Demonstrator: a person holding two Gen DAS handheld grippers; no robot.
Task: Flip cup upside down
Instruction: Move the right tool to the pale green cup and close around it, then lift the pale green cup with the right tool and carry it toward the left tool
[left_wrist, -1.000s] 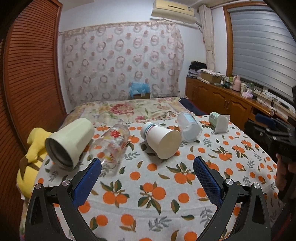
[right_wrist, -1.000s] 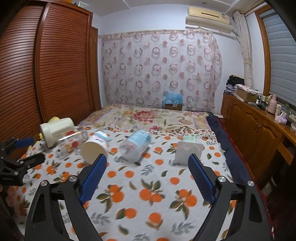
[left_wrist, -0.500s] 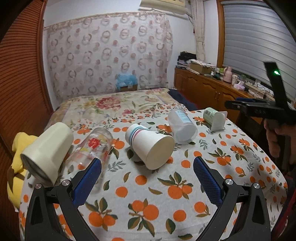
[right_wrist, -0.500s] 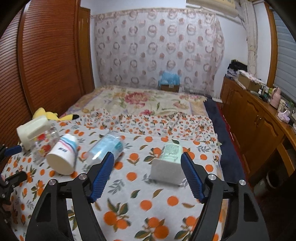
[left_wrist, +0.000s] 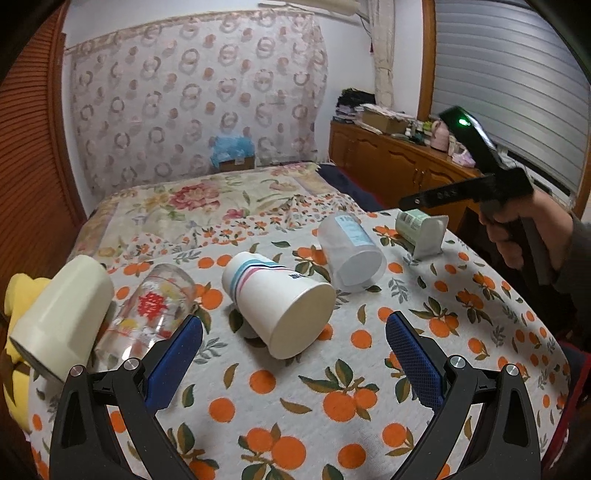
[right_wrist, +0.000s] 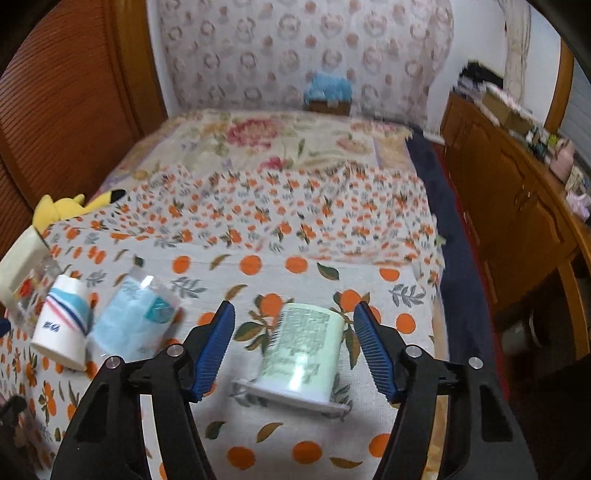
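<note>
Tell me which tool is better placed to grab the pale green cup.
Right. The right tool is open with the pale green cup lying on its side between its fingers. The left tool faces the striped paper cup, well off from it.

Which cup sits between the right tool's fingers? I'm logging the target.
The pale green cup with the square white rim, rightmost in the row; the right tool straddles it.

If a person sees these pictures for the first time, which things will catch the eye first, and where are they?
First, the row of cups lying on their sides across the orange-printed tablecloth: a cream tumbler at the far left, then a flowered glass, a striped paper cup and a clear plastic cup. At the right end, the open right gripper straddles a pale green cup, also lying down. The open left gripper faces the paper cup.
</note>
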